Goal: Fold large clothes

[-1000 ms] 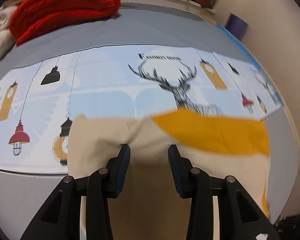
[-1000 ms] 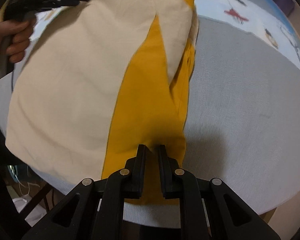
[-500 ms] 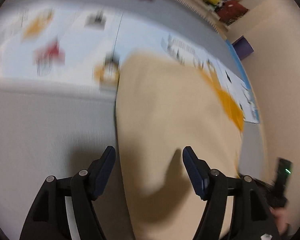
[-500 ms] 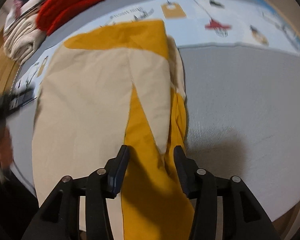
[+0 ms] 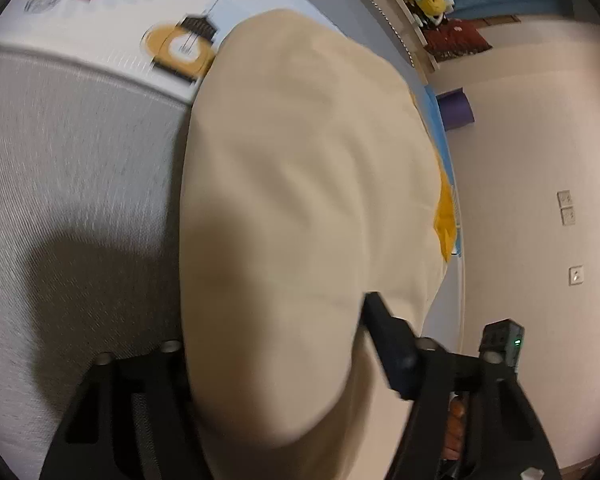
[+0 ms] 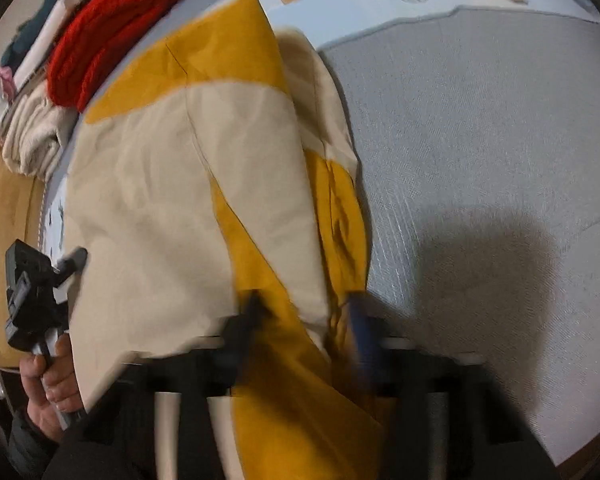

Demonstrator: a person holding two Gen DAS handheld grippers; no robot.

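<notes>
Nearest the lens, the right tool [image 6: 304,316] has its fingers spread with the yellow panel of the garment [image 6: 172,200] bunched between them. A second ago those fingers were almost closed on that same yellow edge, so it has let go and dropped lower into the cloth. It is released now, not yet biting.

The left tool [image 5: 278,312] is just as wide. One finger shows dark against the cream cloth, while the other is buried under a bulge of fabric draped over it (so the cloth lies on it, not in a grip). A second ago it looked across the garment at the deer print; since then it has swung round to the garment's side edge, where the right wrist view shows it in the left hand [image 6: 52,384].

The garment lies partly folded on the grey desk [image 6: 480,140], cream uppermost, with yellow at the far end and along the right side. My reading is that one fold is finished and both tools are reaching for fresh holds on the near edge.

Beyond it the printed sheet [image 5: 100,20] stretches away, and farther off sit a red knit [image 6: 108,36] and pale folded clothes [image 6: 32,140].
</notes>
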